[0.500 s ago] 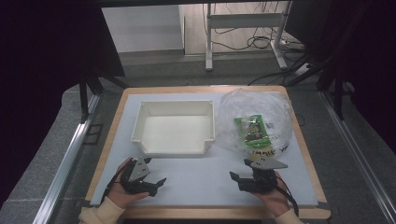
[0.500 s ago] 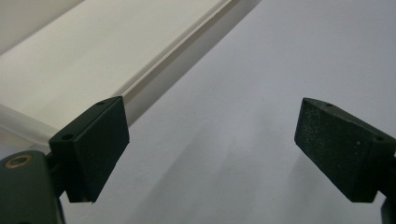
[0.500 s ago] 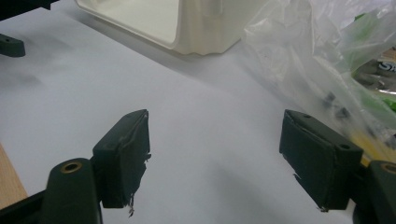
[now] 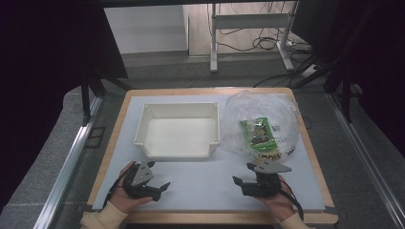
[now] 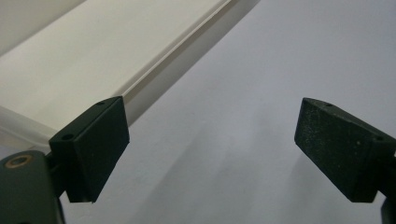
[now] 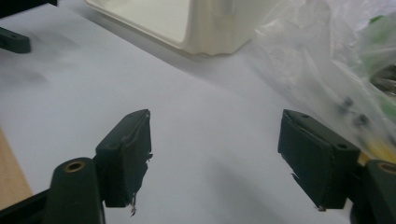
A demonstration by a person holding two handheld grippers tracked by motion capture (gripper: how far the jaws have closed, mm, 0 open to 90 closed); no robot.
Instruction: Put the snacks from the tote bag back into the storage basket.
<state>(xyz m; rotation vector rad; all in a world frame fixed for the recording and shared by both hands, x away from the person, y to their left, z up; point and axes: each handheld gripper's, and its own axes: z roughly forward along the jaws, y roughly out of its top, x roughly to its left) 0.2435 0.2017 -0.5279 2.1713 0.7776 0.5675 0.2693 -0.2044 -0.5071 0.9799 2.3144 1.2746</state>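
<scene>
Left claw (image 4: 160, 187) agape, snack packet (image 4: 258, 133) lettering unreadable

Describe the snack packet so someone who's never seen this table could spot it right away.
Start at the white tray in the middle of the table. To its right lies a crumpled clear plastic bag, and the snack packet sits inside it. It is the one bright green thing among white and see-through neighbours.

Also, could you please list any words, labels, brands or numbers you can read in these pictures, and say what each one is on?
No text can be read with confidence.
Green snack packet inside the clear plastic bag: printing is there, too small and blurred to read.
Yellow-and-white packet below it in the bag: dark lettering, too blurred to read.
White tray: no markings seen.
</scene>
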